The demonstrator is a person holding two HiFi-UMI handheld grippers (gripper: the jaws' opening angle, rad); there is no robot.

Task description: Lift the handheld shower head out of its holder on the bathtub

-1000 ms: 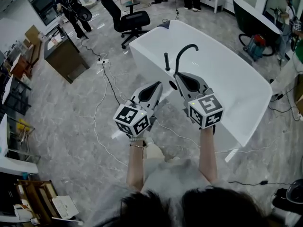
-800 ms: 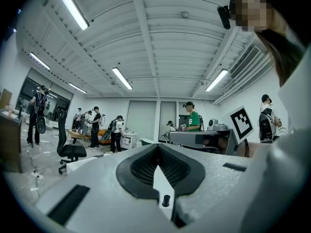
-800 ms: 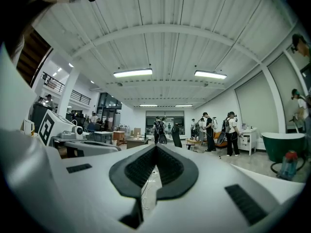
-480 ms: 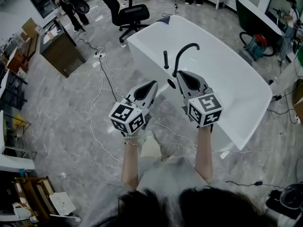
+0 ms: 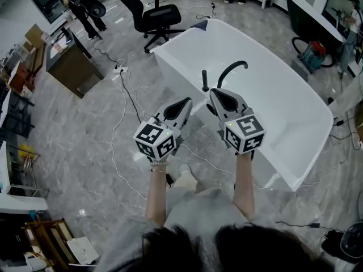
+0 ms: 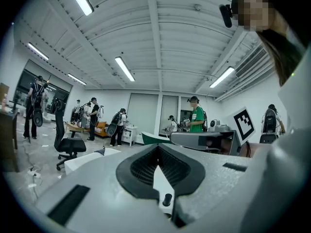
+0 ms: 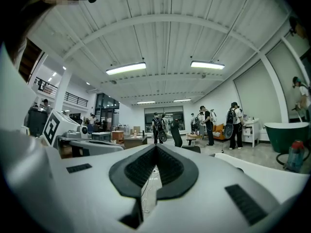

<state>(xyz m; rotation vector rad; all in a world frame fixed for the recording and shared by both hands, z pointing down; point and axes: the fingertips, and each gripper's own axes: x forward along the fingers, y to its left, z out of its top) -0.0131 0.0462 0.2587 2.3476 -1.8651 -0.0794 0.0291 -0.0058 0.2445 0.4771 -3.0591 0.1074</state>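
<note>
The black handheld shower head (image 5: 205,80) stands upright in its holder on the near rim of the white bathtub (image 5: 272,112), beside the curved black spout (image 5: 233,68). Both grippers point level just short of that rim, apparently lined up for a reach. The right gripper (image 5: 217,93) is nearer the shower head than the left gripper (image 5: 185,101). Each has its jaws pressed together, holding nothing.

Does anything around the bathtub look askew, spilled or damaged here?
Nothing looks spilled or broken. The handheld shower head stands upright on the bathtub rim. The only oddity is loose cables trailing across the floor beside the tub.
</note>
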